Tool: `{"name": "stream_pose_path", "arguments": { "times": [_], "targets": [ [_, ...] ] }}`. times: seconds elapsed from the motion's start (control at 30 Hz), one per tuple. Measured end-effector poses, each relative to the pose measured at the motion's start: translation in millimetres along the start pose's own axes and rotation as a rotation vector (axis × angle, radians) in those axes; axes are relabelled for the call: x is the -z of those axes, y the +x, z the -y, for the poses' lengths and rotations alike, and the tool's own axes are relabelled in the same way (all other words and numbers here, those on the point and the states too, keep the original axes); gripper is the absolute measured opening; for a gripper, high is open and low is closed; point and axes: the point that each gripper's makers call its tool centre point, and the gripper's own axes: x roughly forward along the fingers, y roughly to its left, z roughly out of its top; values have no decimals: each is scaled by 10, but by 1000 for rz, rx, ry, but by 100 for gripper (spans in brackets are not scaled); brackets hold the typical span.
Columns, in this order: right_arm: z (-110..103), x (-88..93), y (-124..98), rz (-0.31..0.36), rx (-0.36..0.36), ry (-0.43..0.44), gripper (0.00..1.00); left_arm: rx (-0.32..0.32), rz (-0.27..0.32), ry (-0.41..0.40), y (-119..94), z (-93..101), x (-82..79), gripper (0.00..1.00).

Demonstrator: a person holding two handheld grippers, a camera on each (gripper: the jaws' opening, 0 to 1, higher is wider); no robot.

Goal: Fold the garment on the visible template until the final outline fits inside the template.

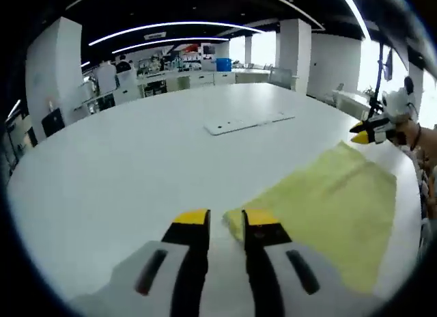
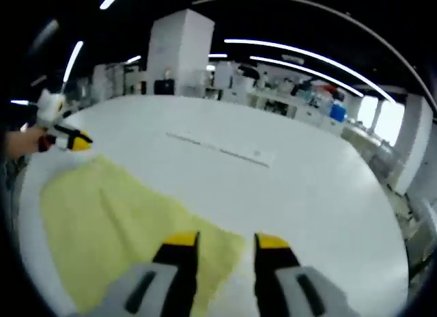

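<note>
Yellow cloth, a thin rectangular garment [image 1: 328, 208], is spread flat on the round white table [image 1: 136, 160]. Its near corner is seen beside the left gripper [image 1: 226, 221], whose yellow-tipped jaws are parted and grasp nothing. The right gripper [image 2: 227, 242] is held over another corner, jaws apart (nothing between them). A flat white template [image 1: 249, 123] lies well apart, further across the table.

Bright ceiling light strips [image 1: 171, 30], window glare, fisheye-warped edges, soft motion blur

Grey gripper [image 1: 226, 221] jaws, black inner faces, yellow tips
</note>
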Motion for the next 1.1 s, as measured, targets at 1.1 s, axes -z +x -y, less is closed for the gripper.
{"name": "stream_pose_path", "arguments": {
  "times": [1.1],
  "targets": [
    [-576, 822, -816, -135, -136, 129, 58, 65, -81, -150, -753, 757, 668, 45]
  ]
}}
